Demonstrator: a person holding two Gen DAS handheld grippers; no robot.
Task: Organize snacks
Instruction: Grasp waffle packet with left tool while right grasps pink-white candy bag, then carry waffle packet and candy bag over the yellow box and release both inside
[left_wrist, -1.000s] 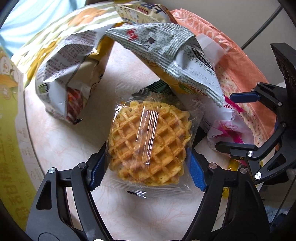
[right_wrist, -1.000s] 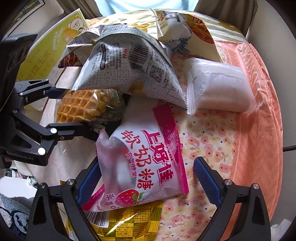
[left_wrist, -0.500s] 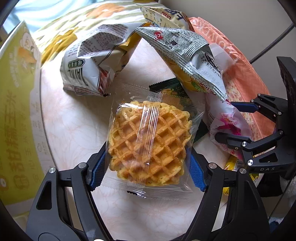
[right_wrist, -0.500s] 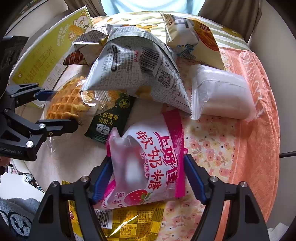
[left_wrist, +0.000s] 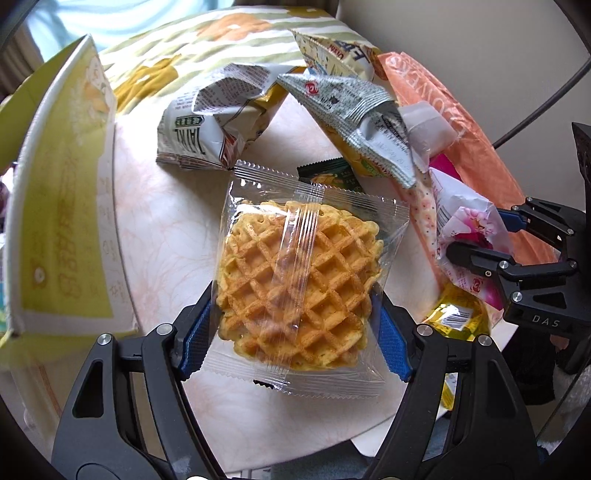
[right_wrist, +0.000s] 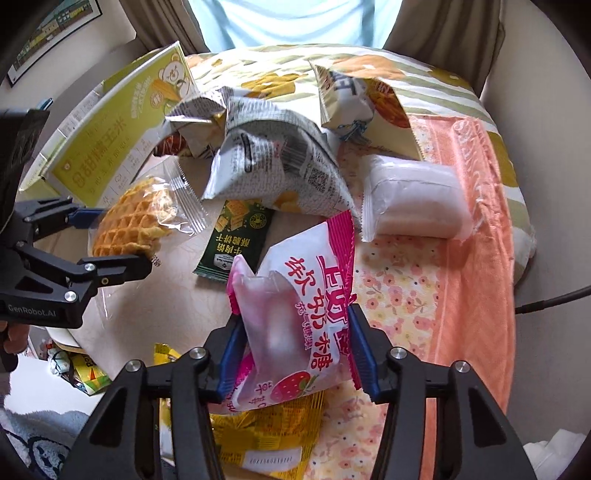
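Observation:
My left gripper (left_wrist: 295, 328) is shut on a clear-wrapped waffle (left_wrist: 299, 280) and holds it above the round table (left_wrist: 166, 221); it also shows in the right wrist view (right_wrist: 131, 221). My right gripper (right_wrist: 295, 347) is shut on a pink-and-white strawberry candy bag (right_wrist: 295, 317), lifted off the table; the bag also shows in the left wrist view (left_wrist: 465, 236). A yellow-green cardboard box (left_wrist: 59, 206) stands at the left.
Grey newsprint-pattern snack bags (right_wrist: 273, 162), a dark green cracker packet (right_wrist: 236, 236), a white wrapped cake (right_wrist: 413, 199) and a yellow packet (right_wrist: 266, 435) lie on the table. An orange floral towel (right_wrist: 461, 258) covers the right side.
My right gripper has closed on the candy bag and raised it. My left gripper has drawn back and up with the waffle, uncovering the green packet.

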